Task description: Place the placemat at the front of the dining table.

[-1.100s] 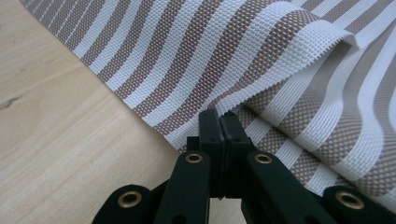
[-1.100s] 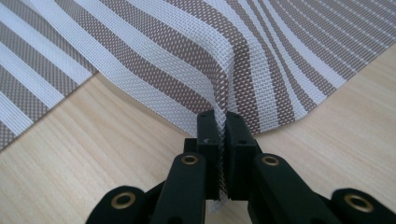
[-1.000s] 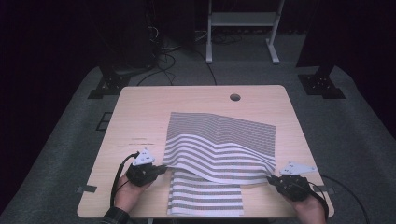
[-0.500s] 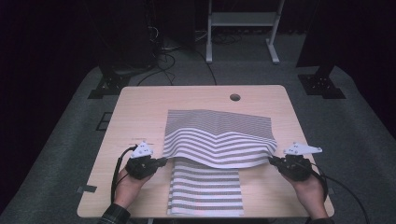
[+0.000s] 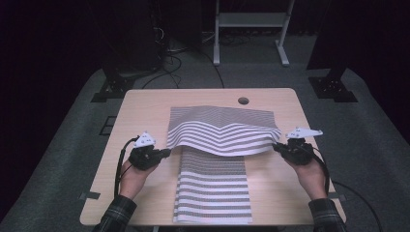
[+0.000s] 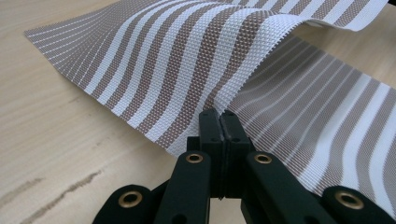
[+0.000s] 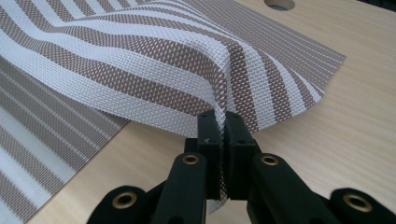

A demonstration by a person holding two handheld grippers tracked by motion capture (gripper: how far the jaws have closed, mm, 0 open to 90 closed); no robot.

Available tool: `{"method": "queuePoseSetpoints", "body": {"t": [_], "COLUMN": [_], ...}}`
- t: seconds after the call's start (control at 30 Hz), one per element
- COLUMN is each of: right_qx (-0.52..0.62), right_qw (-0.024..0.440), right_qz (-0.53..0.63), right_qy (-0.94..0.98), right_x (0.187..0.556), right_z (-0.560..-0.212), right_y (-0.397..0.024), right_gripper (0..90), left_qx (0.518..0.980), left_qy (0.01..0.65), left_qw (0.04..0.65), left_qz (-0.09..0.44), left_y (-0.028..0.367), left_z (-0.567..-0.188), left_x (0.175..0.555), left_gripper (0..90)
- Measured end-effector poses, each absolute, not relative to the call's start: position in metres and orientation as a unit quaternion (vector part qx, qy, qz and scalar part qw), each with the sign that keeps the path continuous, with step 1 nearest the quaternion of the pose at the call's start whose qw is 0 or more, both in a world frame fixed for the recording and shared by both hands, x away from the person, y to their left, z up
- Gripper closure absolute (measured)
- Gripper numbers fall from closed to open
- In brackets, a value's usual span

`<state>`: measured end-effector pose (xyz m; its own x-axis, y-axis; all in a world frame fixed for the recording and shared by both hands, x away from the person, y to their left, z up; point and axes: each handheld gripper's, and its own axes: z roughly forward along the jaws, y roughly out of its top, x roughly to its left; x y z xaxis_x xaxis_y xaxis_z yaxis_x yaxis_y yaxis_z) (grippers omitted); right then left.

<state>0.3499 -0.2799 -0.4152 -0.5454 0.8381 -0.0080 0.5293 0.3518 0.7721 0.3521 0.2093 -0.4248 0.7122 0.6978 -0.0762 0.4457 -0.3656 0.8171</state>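
Observation:
A brown-and-white striped woven mat (image 5: 222, 130) lies across the table's middle, its near edge lifted off the wood. My left gripper (image 5: 167, 152) is shut on its near left corner, the jaws pressed together on the weave (image 6: 219, 114). My right gripper (image 5: 276, 147) is shut on the near right corner (image 7: 222, 116), where the fabric (image 7: 140, 51) curls up over the jaws. A second striped mat (image 5: 212, 188) lies flat under it and runs to the table's front edge; it is also seen below the lifted edge (image 6: 317, 121) (image 7: 37, 140).
The light wooden table (image 5: 145, 111) has a round cable hole (image 5: 243, 100) near its far edge. Bare wood lies on both sides of the mats. Beyond the table are a dark floor, cables and a white stand (image 5: 249, 29).
Both grippers have moved away from the person, carrying the upper mat's near edge farther up the table. More of the lower mat is uncovered.

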Motion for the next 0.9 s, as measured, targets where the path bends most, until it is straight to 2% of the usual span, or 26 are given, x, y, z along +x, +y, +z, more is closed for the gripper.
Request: {"method": "queuePoseSetpoints", "body": {"t": [0.53, 0.9], "right_qx": [0.437, 0.450], "right_qw": [0.213, 0.208], "right_qz": [0.368, 0.357], "right_qy": [0.793, 0.792], "right_x": [0.412, 0.450], "right_z": [-0.404, -0.413], "right_y": [-0.269, -0.269], "right_gripper": [86.8, 86.6], "left_qx": [0.810, 0.813], "left_qy": [0.365, 0.369], "left_qw": [0.431, 0.416], "left_qz": [0.158, 0.174], "left_y": [0.216, 0.212], "left_z": [-0.417, -0.418], "left_x": [0.397, 0.429], "left_gripper": [90.0, 90.0]}}
